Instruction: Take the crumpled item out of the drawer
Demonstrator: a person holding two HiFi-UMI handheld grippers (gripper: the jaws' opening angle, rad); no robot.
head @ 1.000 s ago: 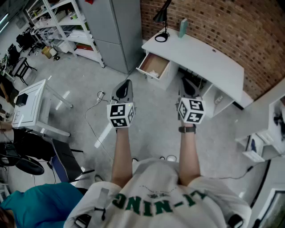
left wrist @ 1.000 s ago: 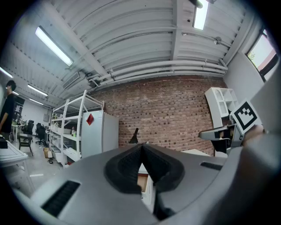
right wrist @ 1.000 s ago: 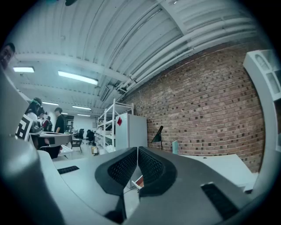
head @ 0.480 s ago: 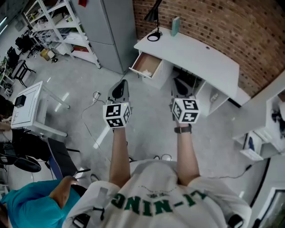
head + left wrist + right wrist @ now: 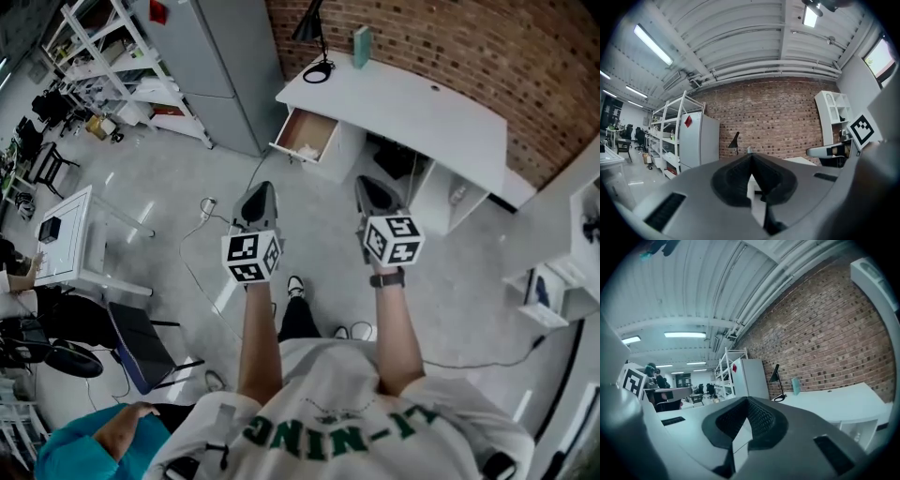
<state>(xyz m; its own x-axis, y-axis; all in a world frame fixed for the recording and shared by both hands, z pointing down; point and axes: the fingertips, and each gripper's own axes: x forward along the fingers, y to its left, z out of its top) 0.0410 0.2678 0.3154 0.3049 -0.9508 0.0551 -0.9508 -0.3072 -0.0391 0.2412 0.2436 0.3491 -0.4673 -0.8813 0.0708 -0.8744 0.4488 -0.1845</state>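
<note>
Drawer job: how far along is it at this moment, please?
Done: the drawer of the white desk already stands open. In hand: nothing; the left gripper and right gripper are both shut and empty, held over the floor, well short of the desk. Left: walk up, reach into the drawer, grip the pale item that seems to lie inside, and lift it out.

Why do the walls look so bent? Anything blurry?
Left and right gripper views: a wide lens bows the brick wall and blackens the corners; head view: evenly lit, but what lies in the open drawer is too small to tell.
</note>
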